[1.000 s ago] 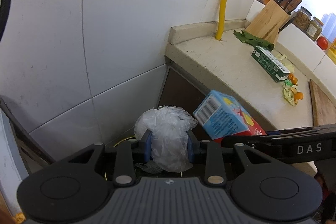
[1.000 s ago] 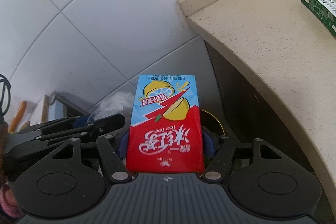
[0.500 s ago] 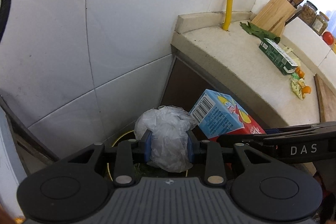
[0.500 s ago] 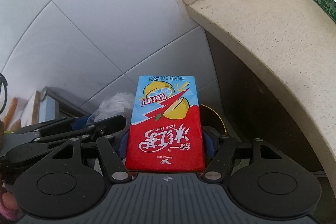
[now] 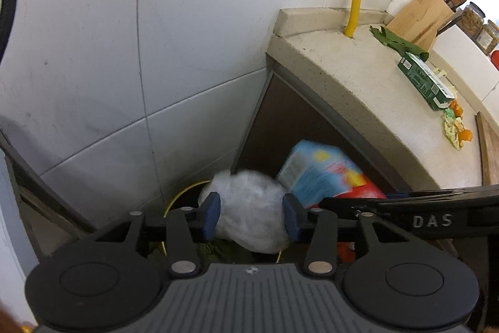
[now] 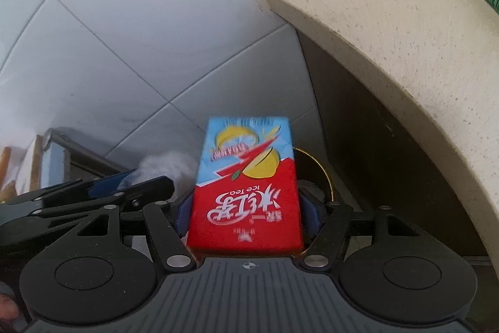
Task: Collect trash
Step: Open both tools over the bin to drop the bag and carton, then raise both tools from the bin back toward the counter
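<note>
— Crumpled white plastic, is that what the left gripper (image 5: 251, 217) has?

— Yes, a wadded clear-white plastic bag (image 5: 249, 209), puffed out between the blue pads (image 5: 211, 216), which press it from both sides. It hangs over a yellow-rimmed bin (image 5: 177, 198) in the corner by the tiled wall (image 5: 131, 52).

— And the right gripper (image 6: 246, 216)?

— Its fingers are clamped on an ice tea carton (image 6: 246, 189): pale blue at the far end with lemon pictures, red nearer the camera with white lettering that reads upside down. It looks flat-sided and undented.

— Where are the two relative to each other?

— Just beside one another, carton to the right of the bag, both below the edge of the beige speckled worktop (image 5: 374, 102).

— Anything on that worktop?

— A green carton (image 5: 425, 80) lying on its side, a leaf (image 5: 396, 41), orange and pale scraps (image 5: 457, 130), a wooden knife block (image 5: 419, 14).
</note>
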The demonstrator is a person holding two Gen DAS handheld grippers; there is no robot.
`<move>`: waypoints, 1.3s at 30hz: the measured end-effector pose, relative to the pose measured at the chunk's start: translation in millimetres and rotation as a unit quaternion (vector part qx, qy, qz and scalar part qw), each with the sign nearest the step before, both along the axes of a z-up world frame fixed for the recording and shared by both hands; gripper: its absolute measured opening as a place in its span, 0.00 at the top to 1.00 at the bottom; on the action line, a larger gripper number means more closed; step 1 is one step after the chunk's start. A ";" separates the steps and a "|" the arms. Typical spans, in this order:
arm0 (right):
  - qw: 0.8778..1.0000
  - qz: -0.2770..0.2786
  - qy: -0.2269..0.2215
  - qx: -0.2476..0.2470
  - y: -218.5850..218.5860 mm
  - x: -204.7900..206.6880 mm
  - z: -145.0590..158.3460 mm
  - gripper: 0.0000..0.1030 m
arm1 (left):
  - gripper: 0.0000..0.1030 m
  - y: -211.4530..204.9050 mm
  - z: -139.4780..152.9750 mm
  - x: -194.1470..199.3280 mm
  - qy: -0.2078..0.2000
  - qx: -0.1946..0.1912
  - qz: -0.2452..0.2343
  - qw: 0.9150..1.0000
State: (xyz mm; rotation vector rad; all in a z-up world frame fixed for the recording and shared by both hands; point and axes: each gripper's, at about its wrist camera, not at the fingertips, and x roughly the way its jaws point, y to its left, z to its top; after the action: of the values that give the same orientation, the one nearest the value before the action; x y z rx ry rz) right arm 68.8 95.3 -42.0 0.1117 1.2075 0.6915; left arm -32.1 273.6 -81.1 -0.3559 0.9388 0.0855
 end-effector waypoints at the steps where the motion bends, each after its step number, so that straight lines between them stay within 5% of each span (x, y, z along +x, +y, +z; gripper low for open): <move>1: 1.000 -0.002 0.002 -0.001 0.2 1.4 -2.1 0.29 | 0.58 -0.1 -0.5 0.9 0.002 0.001 0.000 1.000; 16: 1.000 -0.017 0.018 -0.001 -3.2 6.1 -15.8 0.26 | 0.48 4.9 -7.5 6.5 0.016 -0.018 0.004 1.000; 32: 0.995 -0.094 0.017 0.006 -35.2 -32.9 -5.9 0.16 | 0.44 -4.4 -2.5 3.2 0.001 0.025 -0.001 1.000; 39: 0.988 -0.116 -0.101 -0.015 -40.5 -59.9 31.9 0.15 | 0.43 -8.4 3.2 -0.9 -0.018 0.050 0.000 0.999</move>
State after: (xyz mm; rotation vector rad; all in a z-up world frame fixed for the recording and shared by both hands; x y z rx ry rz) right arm 8.9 54.8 -10.1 0.1498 0.9917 0.4690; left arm -33.0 265.2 -78.0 -0.2636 0.8948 0.1260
